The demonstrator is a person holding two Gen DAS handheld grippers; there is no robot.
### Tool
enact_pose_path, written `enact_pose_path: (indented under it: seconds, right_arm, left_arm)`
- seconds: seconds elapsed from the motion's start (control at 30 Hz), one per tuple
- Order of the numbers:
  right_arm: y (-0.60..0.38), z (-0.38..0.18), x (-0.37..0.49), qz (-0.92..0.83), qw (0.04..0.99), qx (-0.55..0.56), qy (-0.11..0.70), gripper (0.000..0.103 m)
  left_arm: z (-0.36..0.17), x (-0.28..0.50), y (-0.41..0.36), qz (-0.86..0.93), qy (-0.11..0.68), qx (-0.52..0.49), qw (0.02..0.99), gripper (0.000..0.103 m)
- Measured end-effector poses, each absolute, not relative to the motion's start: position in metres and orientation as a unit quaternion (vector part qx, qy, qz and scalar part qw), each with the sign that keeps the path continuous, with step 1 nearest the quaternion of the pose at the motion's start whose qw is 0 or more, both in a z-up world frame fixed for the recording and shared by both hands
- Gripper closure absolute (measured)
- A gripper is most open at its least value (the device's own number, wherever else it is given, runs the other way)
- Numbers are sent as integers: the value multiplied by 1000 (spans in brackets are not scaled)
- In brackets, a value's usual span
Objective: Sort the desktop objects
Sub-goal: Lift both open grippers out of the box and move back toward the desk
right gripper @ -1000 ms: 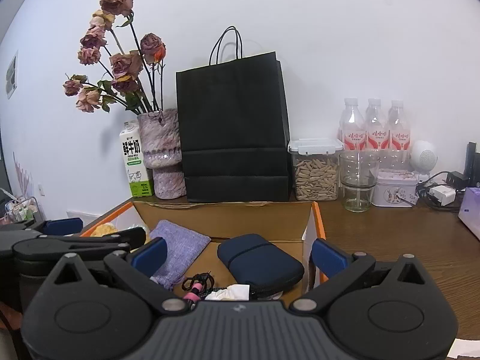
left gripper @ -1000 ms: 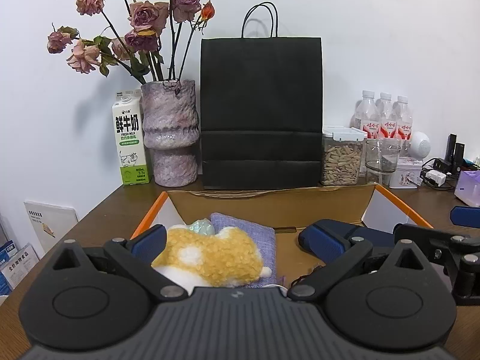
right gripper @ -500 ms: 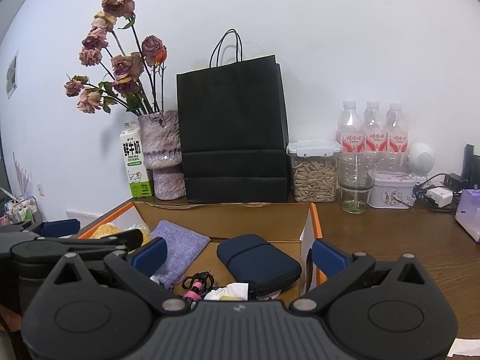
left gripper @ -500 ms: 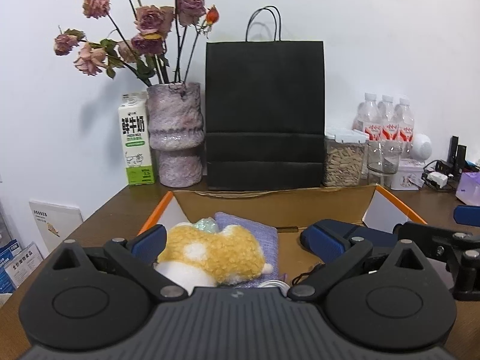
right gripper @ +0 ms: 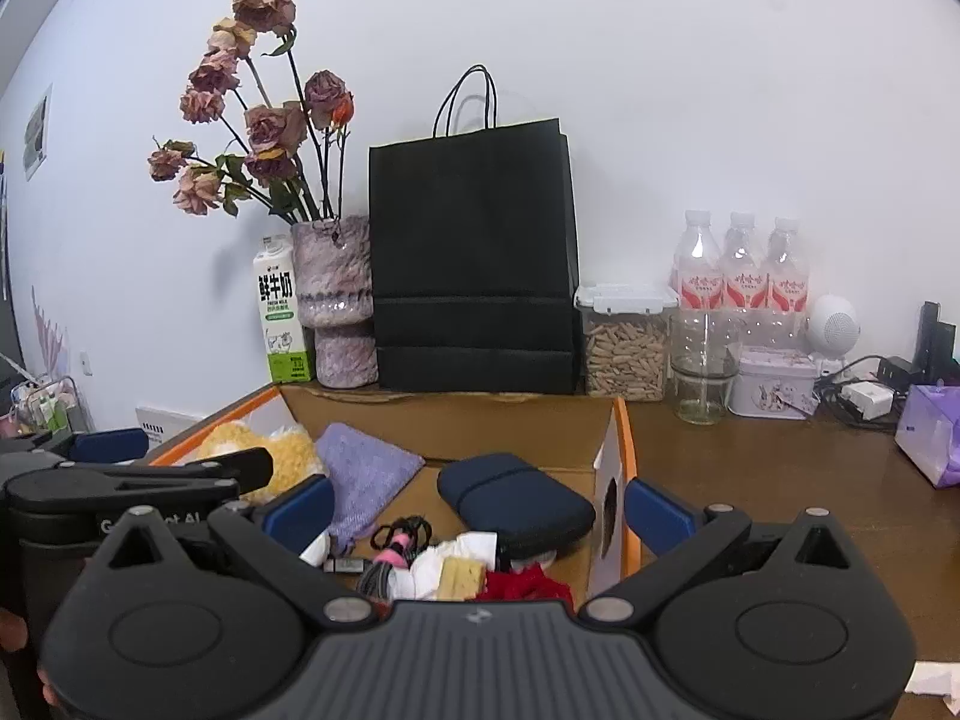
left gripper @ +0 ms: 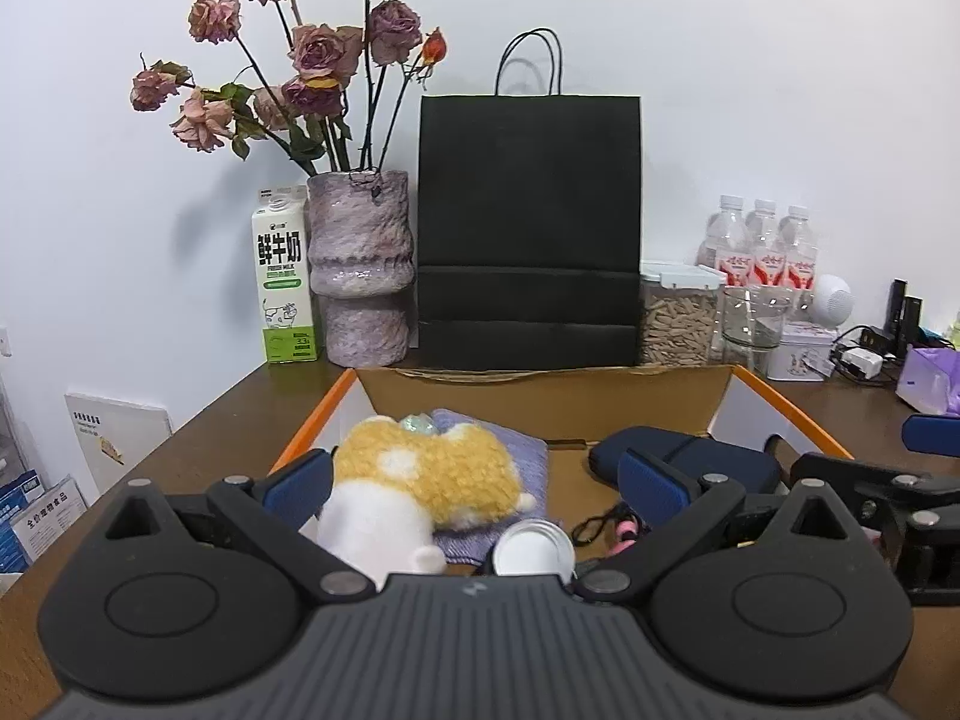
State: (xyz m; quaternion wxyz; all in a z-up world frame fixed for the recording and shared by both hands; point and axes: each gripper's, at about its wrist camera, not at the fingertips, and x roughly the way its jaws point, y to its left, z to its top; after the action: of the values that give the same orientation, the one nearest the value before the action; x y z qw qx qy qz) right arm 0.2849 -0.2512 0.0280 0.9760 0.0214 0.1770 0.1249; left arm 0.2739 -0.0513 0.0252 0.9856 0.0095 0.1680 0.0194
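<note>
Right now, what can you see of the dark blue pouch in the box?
The dark blue pouch is a flat, rounded-corner soft case that looks like fabric, with a dark band across it. It lies closed on the floor of the cardboard box, towards the box's right wall, right of the purple cloth. Small clutter sits against its near edge. Neither gripper touches it.

Ahead of the gripper: yellow-and-white plush toy [left gripper: 420,474], lilac pouch [left gripper: 516,468], navy case [left gripper: 690,462], orange-edged brown box [left gripper: 540,402], black bag [left gripper: 528,228].
</note>
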Motion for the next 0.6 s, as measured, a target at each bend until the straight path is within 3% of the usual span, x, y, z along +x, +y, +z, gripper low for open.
enact_pose_path:
  seconds: [0.6]
  right_arm:
    - [-276, 3, 241, 113, 971, 19, 210, 0]
  left_arm:
    - [6, 217, -60, -28, 171, 9, 985, 0]
